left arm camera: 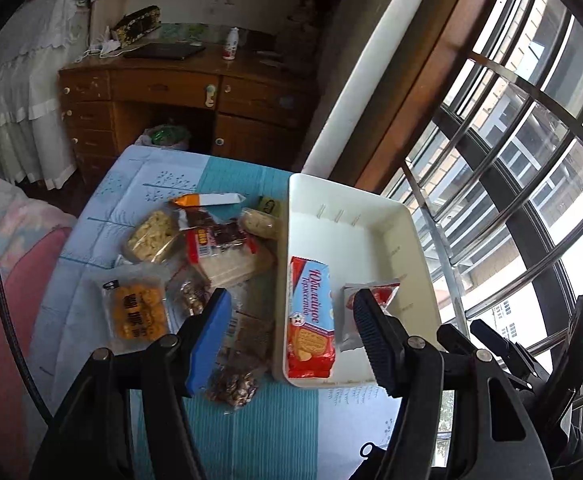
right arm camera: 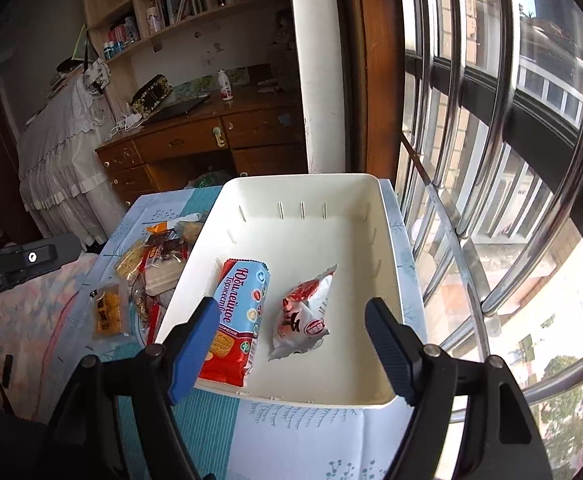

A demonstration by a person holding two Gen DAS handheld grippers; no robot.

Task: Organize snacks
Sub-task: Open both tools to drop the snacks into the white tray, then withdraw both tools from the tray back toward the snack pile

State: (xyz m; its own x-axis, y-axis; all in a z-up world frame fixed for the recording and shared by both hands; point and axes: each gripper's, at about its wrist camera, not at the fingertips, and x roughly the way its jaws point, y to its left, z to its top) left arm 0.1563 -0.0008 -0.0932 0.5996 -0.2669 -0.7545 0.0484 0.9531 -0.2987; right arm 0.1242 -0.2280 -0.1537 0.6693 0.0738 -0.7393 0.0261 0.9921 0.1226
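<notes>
Two snacks are in the bin already: biscuit pack along its left wall, and a small red/silver pouch mid-floor, just beside the pack w/ a gap between. Bin sits at the table's window-side edge.

Rest of the snacks lie in a loose heap on the cloth left of the bin: yellow cracker bag nearest the table's left edge, clear pasta-like bag farther back, red-label wafer pack in the middle, nut bag nearest you, long orange/white stick at the far side. Some overlap, so which touches which is hard to tell.

Your left gripper hangs above the heap's bin-side edge, jaws wide, nothing in them. Right gripper hovers over the bin's near end, jaws also wide and empty.

Handling, as a guess: all of it looks light. Film bags are soft, crinkly and slick; they'll probably sag or slide if you pinch one corner. Crackers and pasta pieces likely crush, so close gently. Take bags across the short width near the middle, or by the flat sealed end. Wafer pack looks stiffer; grip its long sides. Nut bag is the closest pick for the left; pinch the seal, not the lumpy belly. Free floor is on the bin's far half and right side.
</notes>
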